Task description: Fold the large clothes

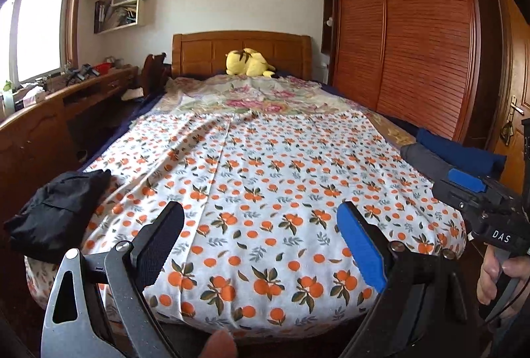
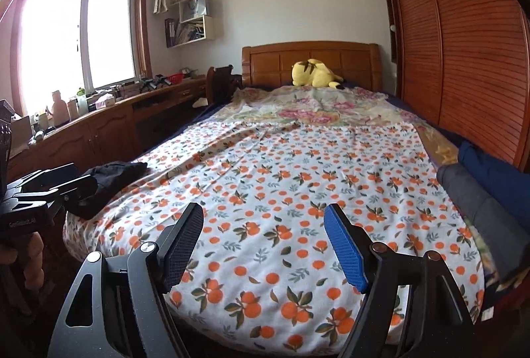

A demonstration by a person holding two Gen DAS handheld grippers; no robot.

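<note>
Black folded clothing [image 1: 56,212] is lying at the bed's [image 1: 265,318] near-left corner, nearest the left gripper [image 1: 260,245]; right gripper [image 2: 263,245] is likewise hovering wide open, empty.

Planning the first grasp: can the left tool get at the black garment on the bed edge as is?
Probably yes. The left tool is open and empty, the black garment lies just to its left on the orange-print sheet, with nothing between them.

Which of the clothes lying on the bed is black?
The crumpled black garment at the bed's near left corner. The other two, a grey roll and a dark blue piece, lie together along the right edge by the wardrobe.
</note>
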